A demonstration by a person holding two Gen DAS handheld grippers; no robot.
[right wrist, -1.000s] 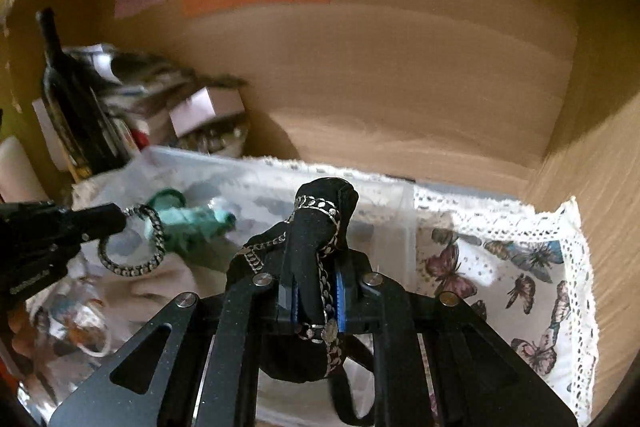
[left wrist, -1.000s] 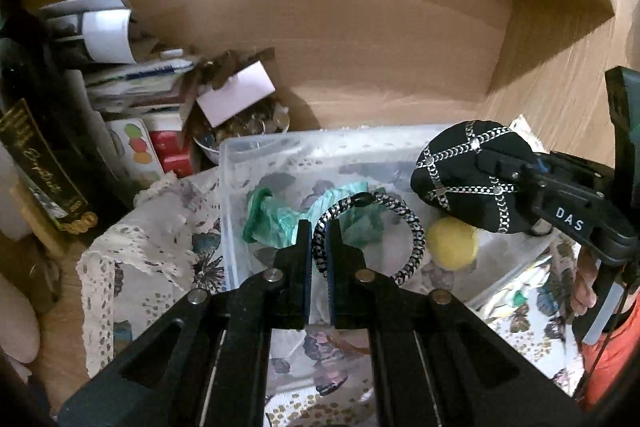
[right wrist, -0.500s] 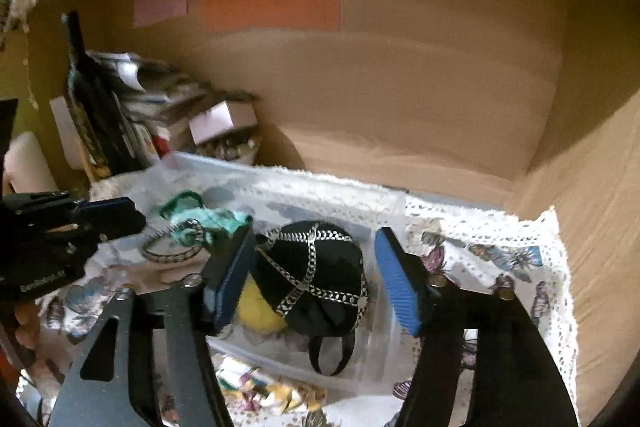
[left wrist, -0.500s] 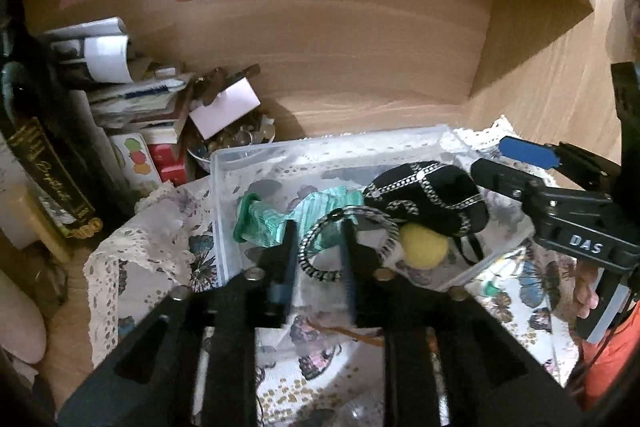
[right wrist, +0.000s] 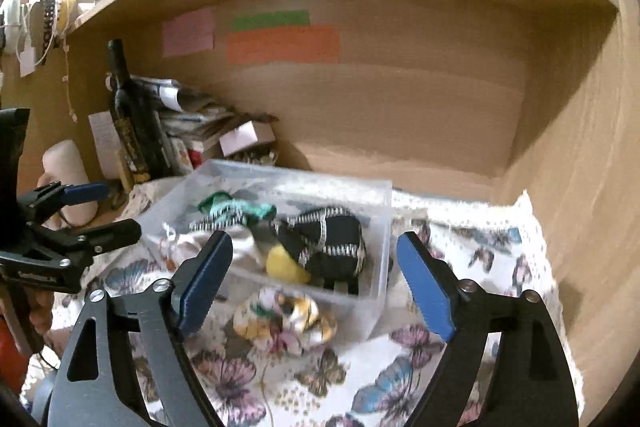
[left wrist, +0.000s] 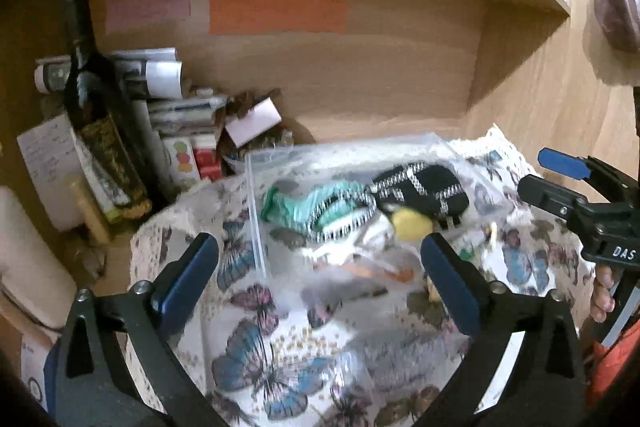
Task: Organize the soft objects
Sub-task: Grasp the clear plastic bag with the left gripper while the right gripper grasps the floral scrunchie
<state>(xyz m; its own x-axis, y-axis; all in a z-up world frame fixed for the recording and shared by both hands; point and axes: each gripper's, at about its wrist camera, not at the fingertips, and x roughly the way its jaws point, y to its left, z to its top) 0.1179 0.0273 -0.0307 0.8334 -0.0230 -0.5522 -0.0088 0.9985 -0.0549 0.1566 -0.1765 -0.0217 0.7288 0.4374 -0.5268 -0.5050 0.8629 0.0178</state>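
Both tools hang spread and empty over a butterfly-print cloth (right wrist: 460, 247): the left tool (left wrist: 320, 263) at lower centre of its view, the right tool (right wrist: 316, 271) likewise. At mid-frame, a clear plastic bin (right wrist: 376, 227) holds the soft objects: a black chain-trimmed pouch (right wrist: 332, 243), a yellow ball (right wrist: 282, 263), a green scrunchie (left wrist: 296, 211) and a black-and-white hair tie (left wrist: 340, 215). A dark bottle (left wrist: 100, 115) stands at left.

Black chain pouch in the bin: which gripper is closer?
Right, by a small margin. The right gripper hangs open almost directly in front of the black pouch in the clear bin. The left gripper, also open, sits back, nearer the bin's left side.
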